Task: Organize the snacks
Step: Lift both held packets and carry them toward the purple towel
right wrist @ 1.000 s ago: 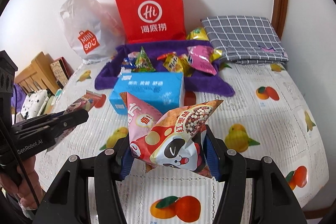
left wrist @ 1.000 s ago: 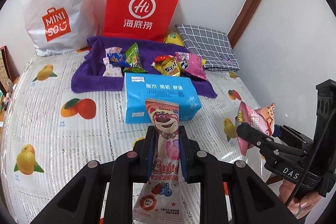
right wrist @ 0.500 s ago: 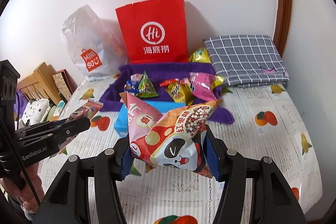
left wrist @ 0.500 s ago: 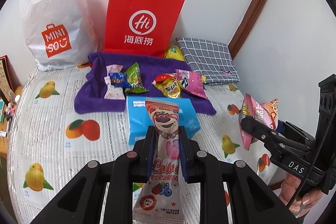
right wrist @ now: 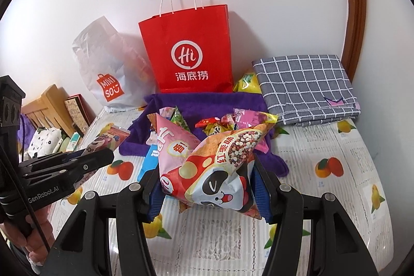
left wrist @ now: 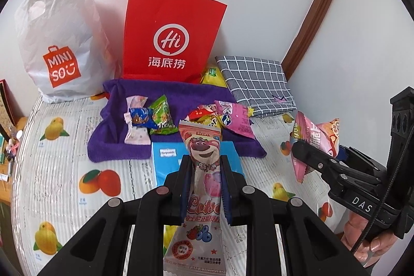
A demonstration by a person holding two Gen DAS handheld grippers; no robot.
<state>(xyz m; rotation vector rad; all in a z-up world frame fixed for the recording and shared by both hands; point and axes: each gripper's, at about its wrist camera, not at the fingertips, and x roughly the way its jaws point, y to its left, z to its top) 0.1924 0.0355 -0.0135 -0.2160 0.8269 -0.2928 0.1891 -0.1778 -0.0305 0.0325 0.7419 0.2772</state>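
My left gripper (left wrist: 204, 188) is shut on a long pink bear-print snack packet (left wrist: 203, 146) and holds it upright above the table. My right gripper (right wrist: 207, 188) is shut on a puffy pink-and-orange panda snack bag (right wrist: 217, 159), also seen in the left wrist view (left wrist: 318, 139). Both are held in the air in front of a purple towel (left wrist: 181, 95) that carries several small snack packets (left wrist: 160, 118). A red paper bag (left wrist: 170, 38) and a white MINISO bag (left wrist: 57, 38) stand behind the towel against the wall.
A blue tissue pack (left wrist: 165, 159) lies just in front of the towel. A folded grey checked cloth (left wrist: 256, 82) lies at the back right, with a yellow packet (left wrist: 212, 74) beside it. The fruit-print tablecloth (left wrist: 64, 172) covers the table. Wooden furniture (right wrist: 46, 107) stands left.
Both grippers have risen and drawn back with their packets, so the towel, bags and tissue pack sit lower and farther in view. Both grips are unchanged.
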